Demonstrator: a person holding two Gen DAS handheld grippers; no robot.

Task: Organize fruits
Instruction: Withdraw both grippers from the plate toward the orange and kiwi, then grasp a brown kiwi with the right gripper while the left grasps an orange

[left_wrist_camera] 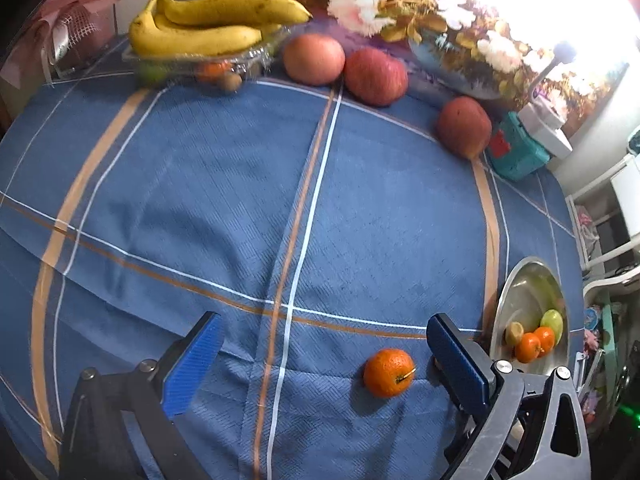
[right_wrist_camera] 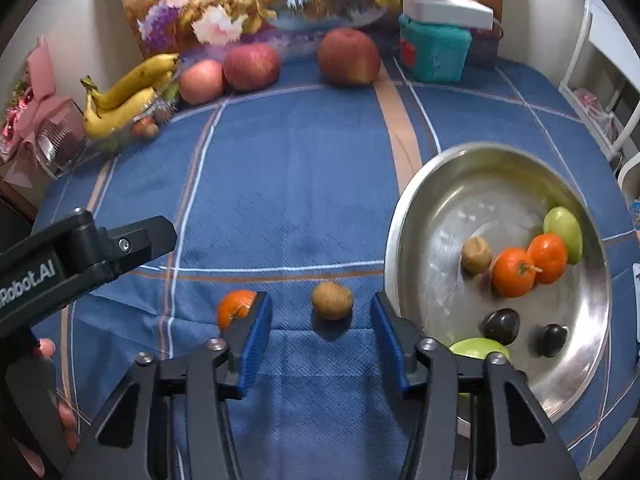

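Note:
A loose tangerine (left_wrist_camera: 388, 372) lies on the blue cloth between my open left gripper's (left_wrist_camera: 320, 344) fingers, nearer the right one; it also shows in the right wrist view (right_wrist_camera: 235, 307), partly behind the left finger. A brown kiwi (right_wrist_camera: 332, 300) lies between the fingers of my open, empty right gripper (right_wrist_camera: 321, 316). The steel bowl (right_wrist_camera: 404, 236) to the right holds two tangerines (right_wrist_camera: 528, 266), a kiwi, green fruits and two dark fruits. It also shows in the left wrist view (left_wrist_camera: 520, 292). The left gripper's body (right_wrist_camera: 80, 252) shows at the left.
At the back stand three red apples (left_wrist_camera: 376, 76), bananas (left_wrist_camera: 208, 20) on a clear plastic tray with small fruits, a teal box (right_wrist_camera: 434, 54) with a white device on it, and a flower picture. A pink gift bundle (right_wrist_camera: 36, 120) sits far left.

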